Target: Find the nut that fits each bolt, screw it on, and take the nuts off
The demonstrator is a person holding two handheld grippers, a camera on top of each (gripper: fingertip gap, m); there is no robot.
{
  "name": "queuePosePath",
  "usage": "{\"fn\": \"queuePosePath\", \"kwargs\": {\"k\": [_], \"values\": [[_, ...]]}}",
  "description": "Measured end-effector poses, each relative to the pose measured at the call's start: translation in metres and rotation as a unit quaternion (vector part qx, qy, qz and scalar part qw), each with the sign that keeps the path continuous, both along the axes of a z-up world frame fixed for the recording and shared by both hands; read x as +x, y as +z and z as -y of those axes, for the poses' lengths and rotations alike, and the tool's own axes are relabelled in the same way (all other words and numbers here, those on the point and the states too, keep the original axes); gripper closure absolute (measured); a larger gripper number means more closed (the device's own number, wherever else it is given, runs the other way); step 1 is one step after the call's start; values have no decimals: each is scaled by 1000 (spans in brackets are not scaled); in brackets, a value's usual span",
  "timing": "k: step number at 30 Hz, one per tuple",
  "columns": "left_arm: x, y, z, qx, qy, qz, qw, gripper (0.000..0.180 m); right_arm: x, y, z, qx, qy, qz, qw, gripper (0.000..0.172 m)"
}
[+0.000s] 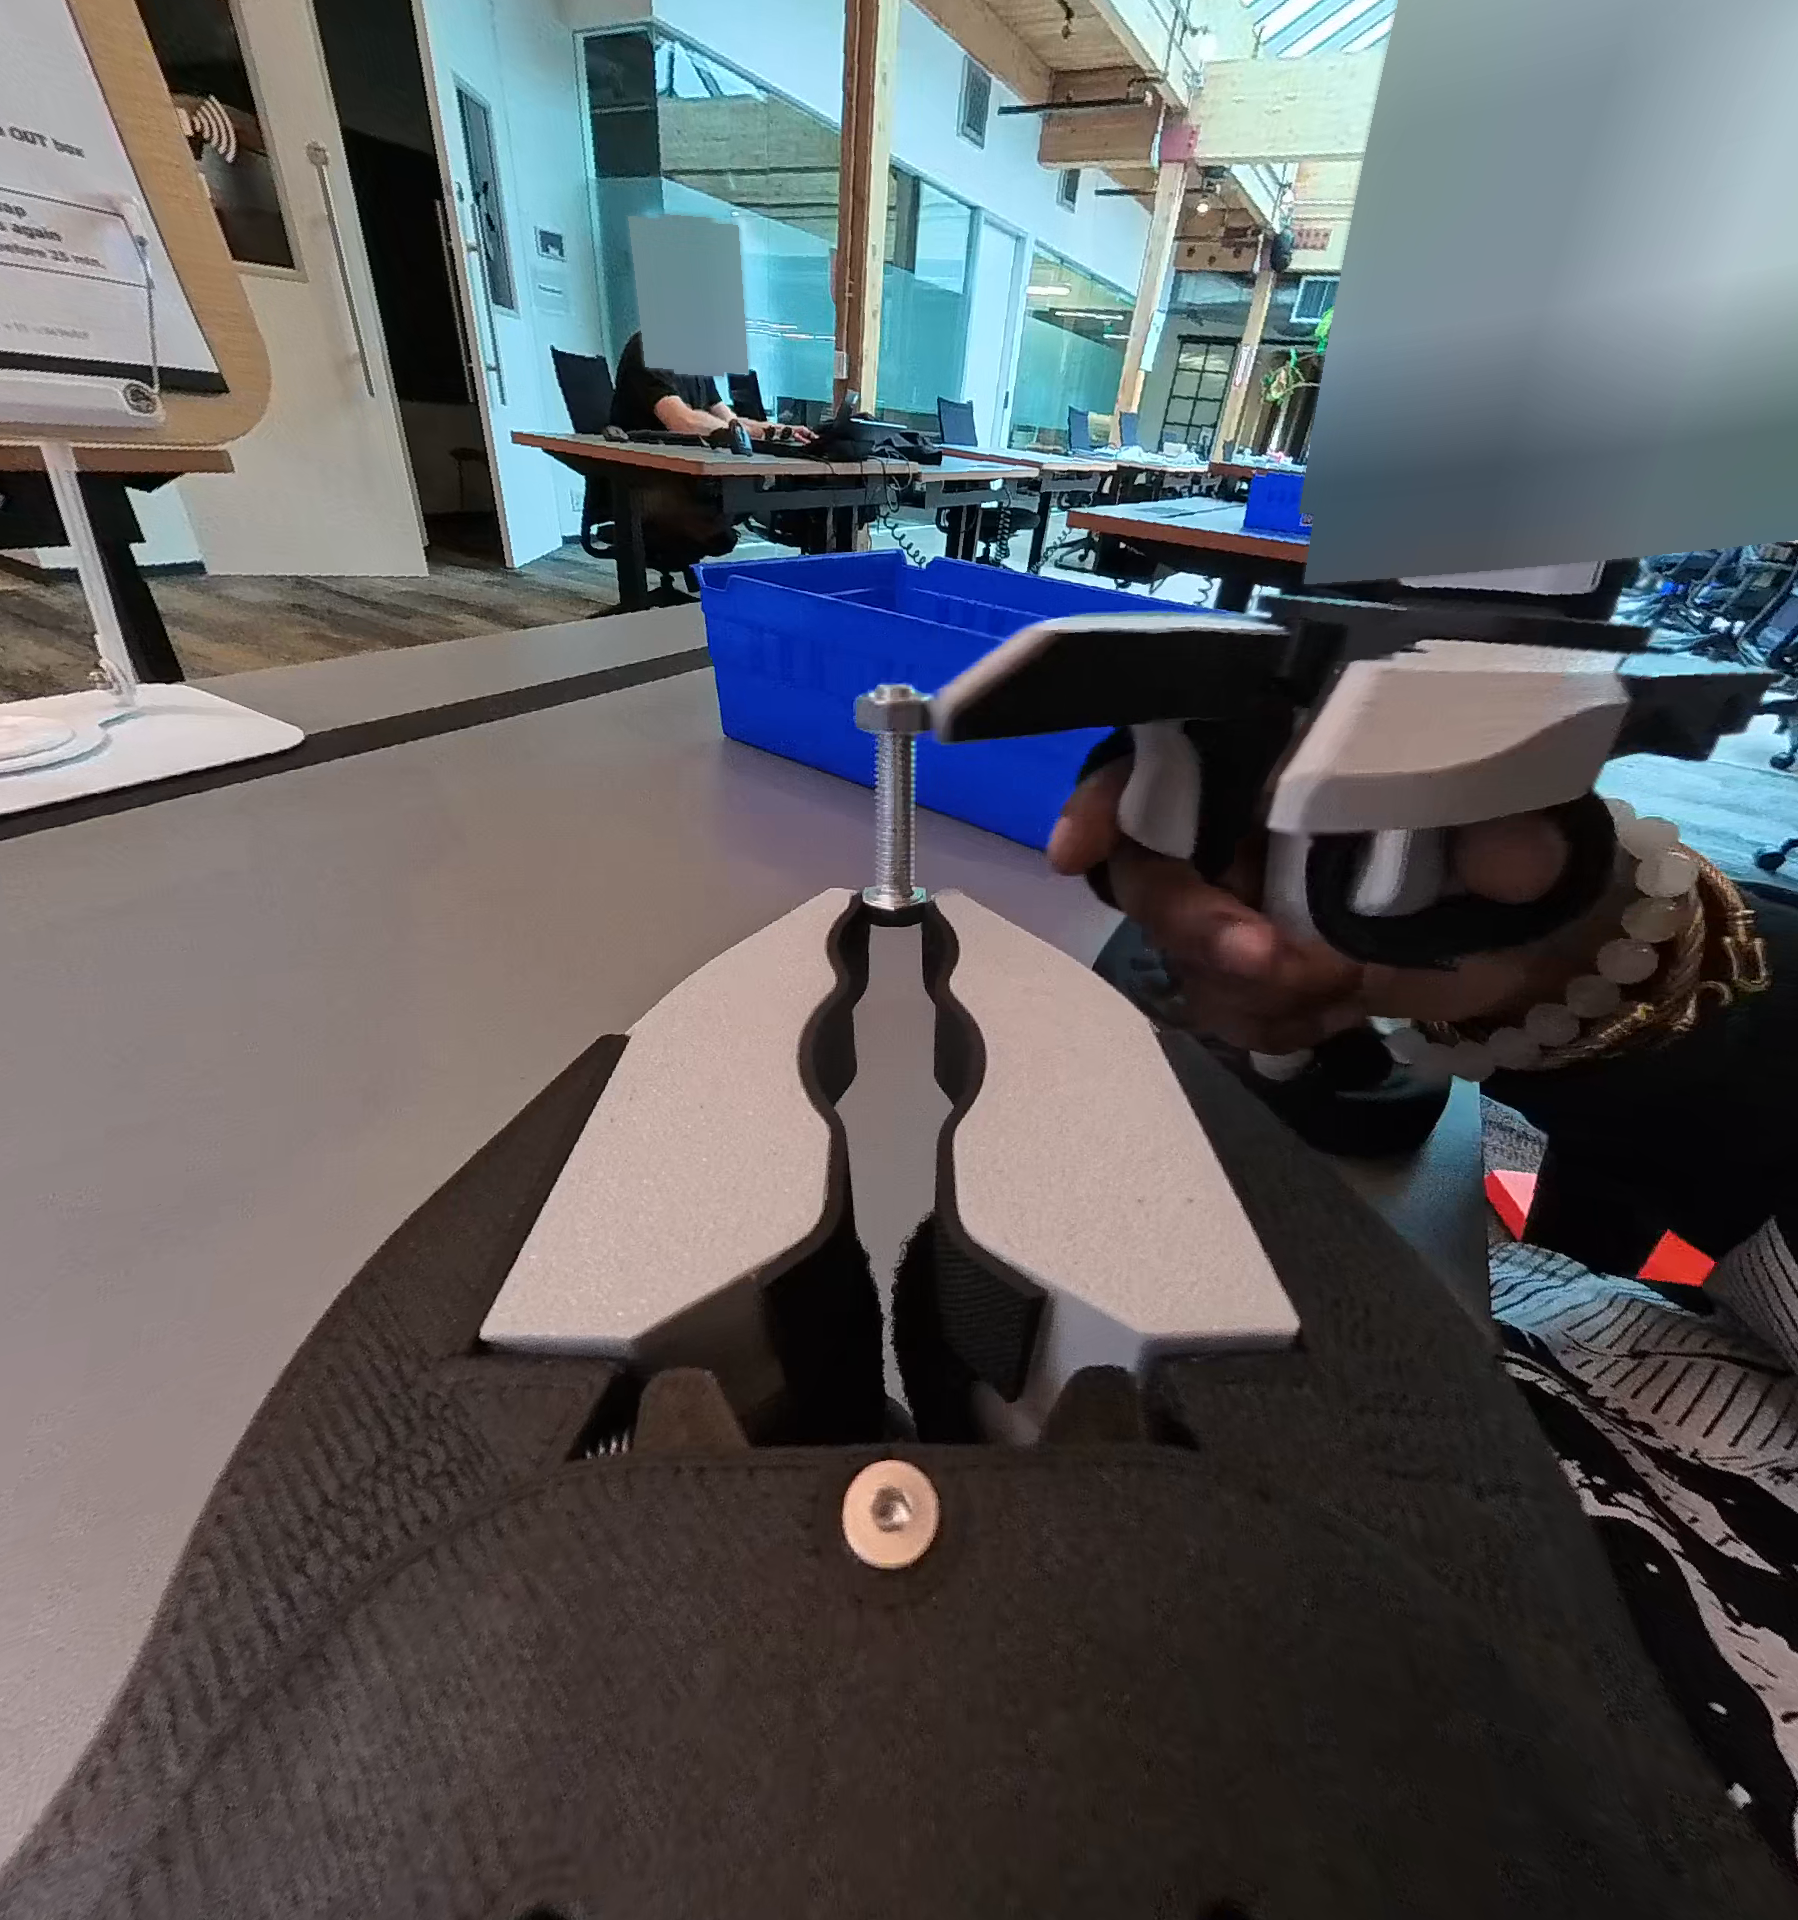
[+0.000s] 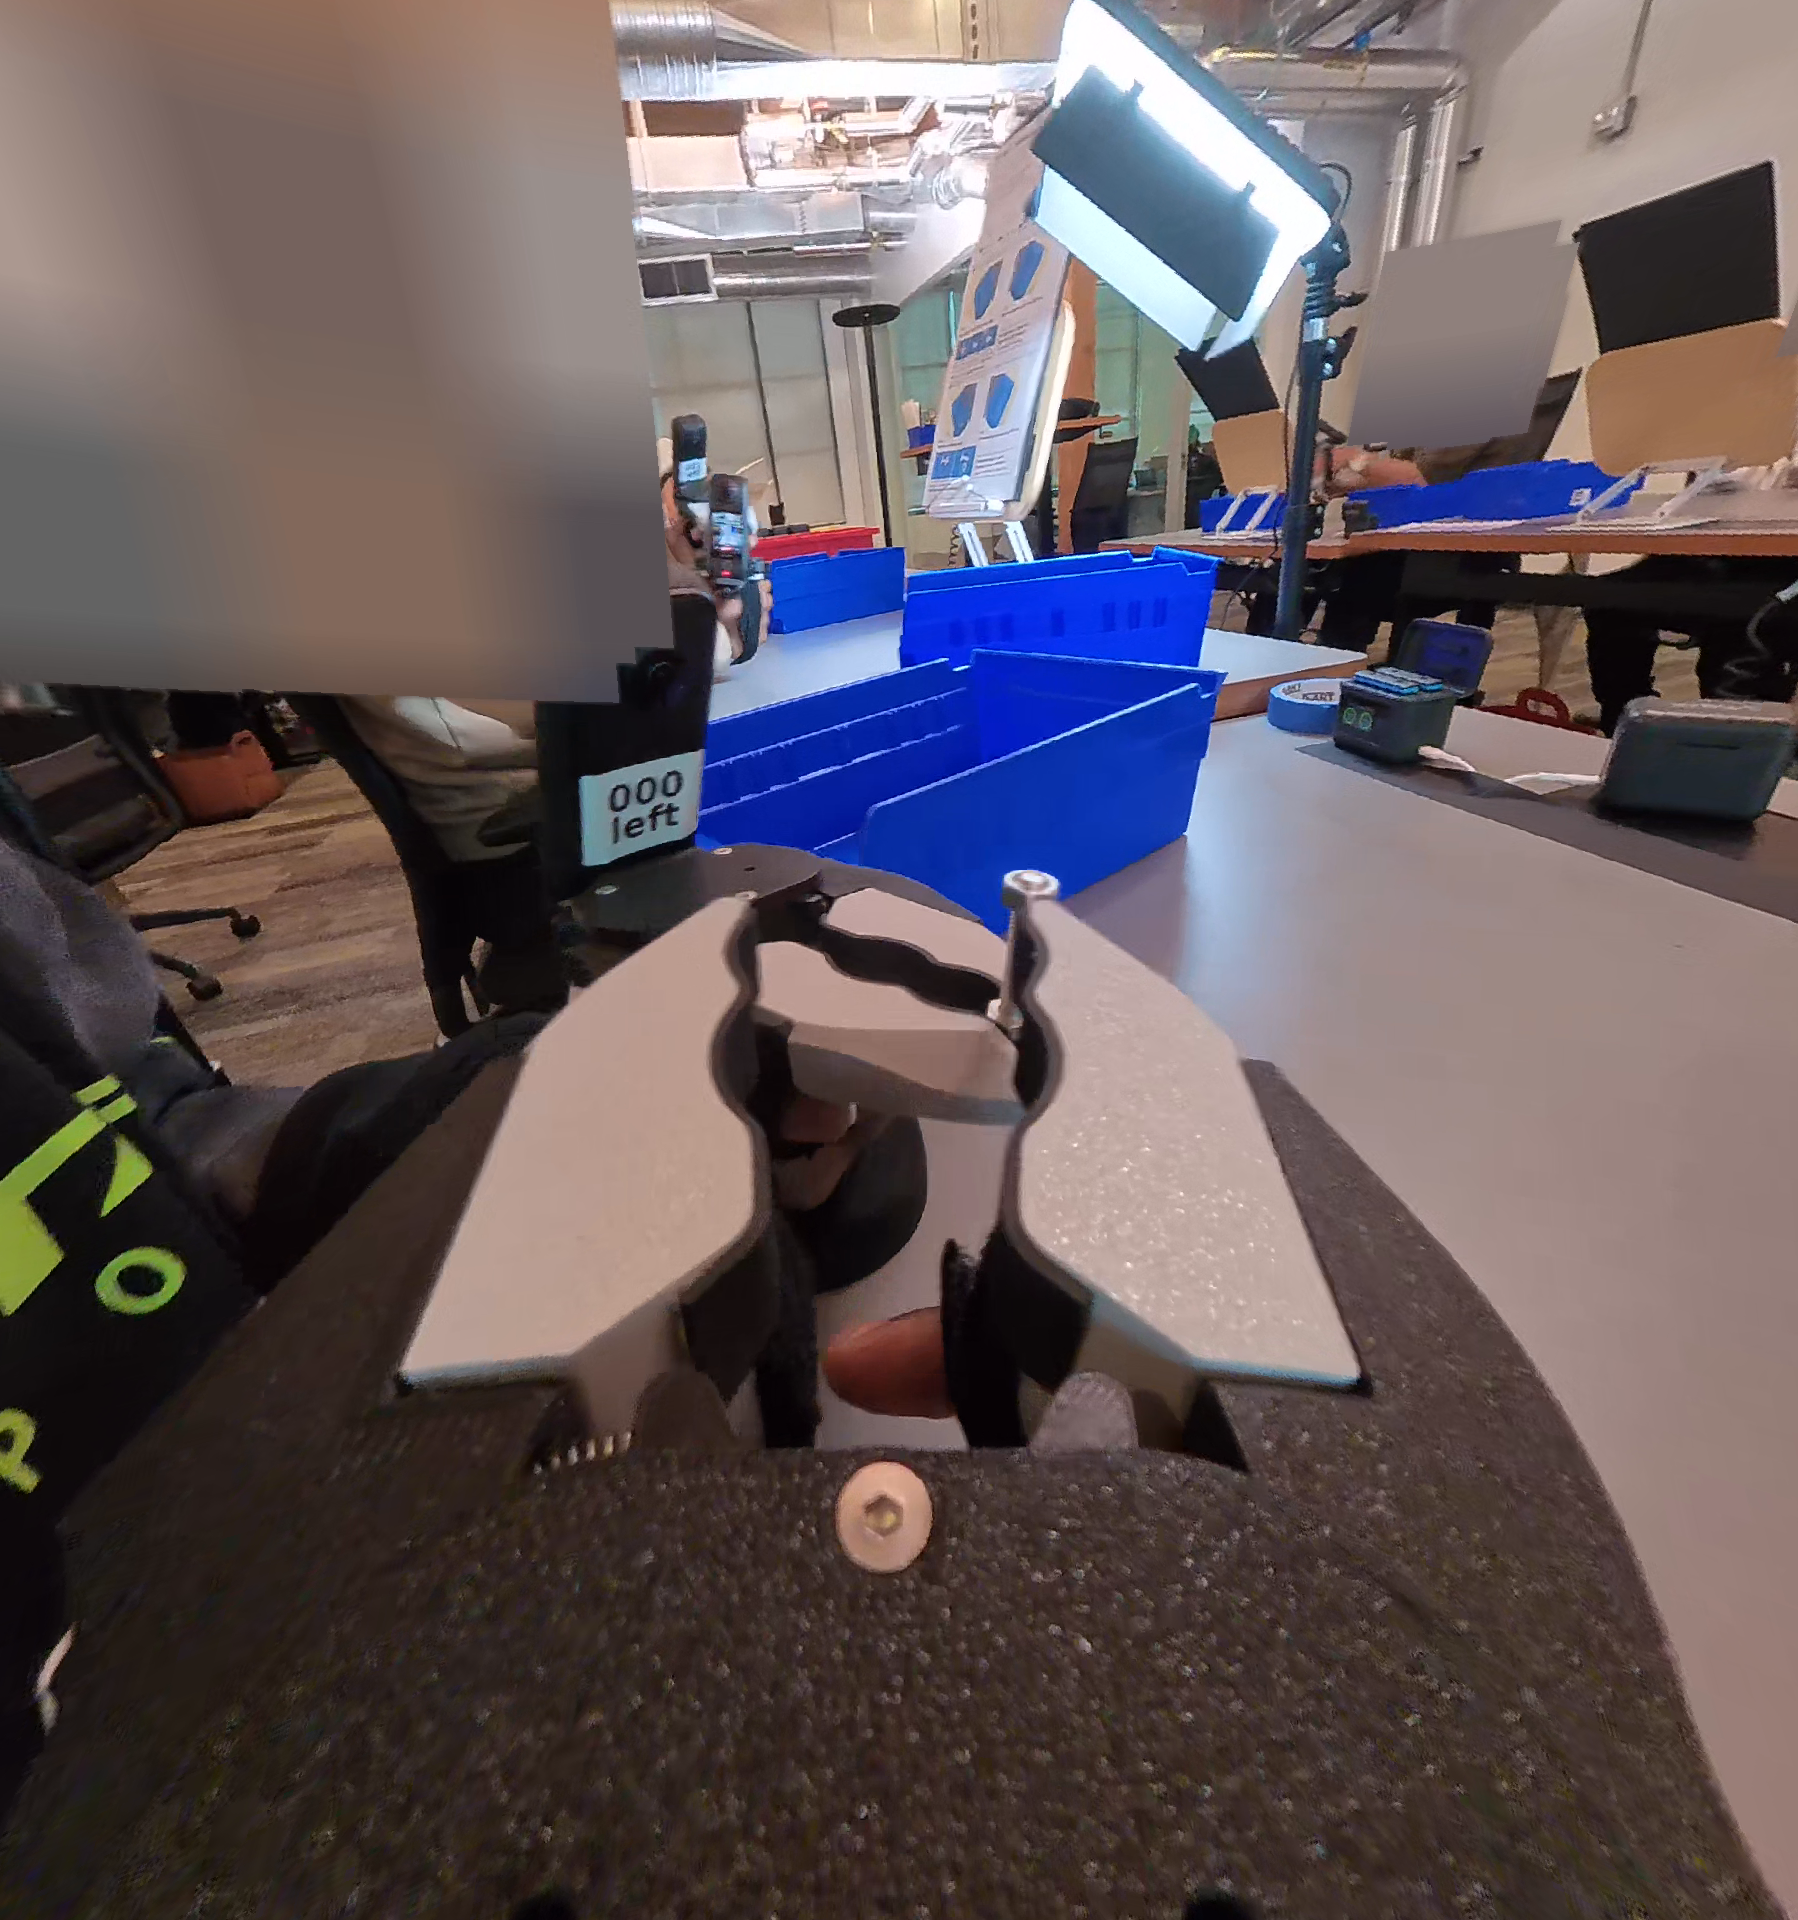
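My left gripper pinches the hex head of a silver bolt, holding it upright over the grey table. Its threaded shank is bare up to a silver nut seated at the very top. Right of it, one fingertip of my right gripper touches the nut's side; that gripper's jaws stand spread, nothing clamped. Only the left wrist view shows this contact and the threads. Only the right wrist view shows the bolt end-on beside my right finger, plus the blue bins behind
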State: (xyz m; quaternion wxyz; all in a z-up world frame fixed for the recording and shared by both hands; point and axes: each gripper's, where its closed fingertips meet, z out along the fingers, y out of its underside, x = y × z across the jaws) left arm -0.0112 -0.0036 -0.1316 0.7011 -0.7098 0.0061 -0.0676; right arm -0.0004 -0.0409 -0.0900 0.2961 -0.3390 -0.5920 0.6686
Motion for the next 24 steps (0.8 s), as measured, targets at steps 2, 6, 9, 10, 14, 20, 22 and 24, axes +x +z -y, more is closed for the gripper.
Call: {"fn": "queuePosePath", "kwargs": {"k": [2, 6, 9, 10, 14, 20, 22, 24], "values": [[0, 0, 0, 0, 0, 0, 1000, 171, 6, 1, 0, 1, 7, -9, 1000, 137], [1, 0, 0, 0, -3, 0, 1000, 170, -2, 3, -10, -10, -19, -15, 1000, 129], [2, 0, 0, 0, -5, -3, 1000, 171, -13, 4, -7, -22, -14, -11, 1000, 115], [2, 0, 0, -1, -6, -5, 1000, 171, -16, 3, -4, -21, -9, -8, 1000, 113], [4, -1, -1, -4, -9, -12, 1000, 171, -31, -1, 7, -14, 10, 16, 1000, 110], [5, -3, -2, -11, -7, -16, 1000, 171, -34, -4, 12, -3, 15, 28, 999, 113], [4, -4, -2, -13, -5, -15, 1000, 170, -30, -3, 11, -3, 14, 24, 1000, 117], [3, -4, -2, -13, -3, -15, 1000, 171, -27, -3, 9, -2, 8, 23, 1000, 116]]}}
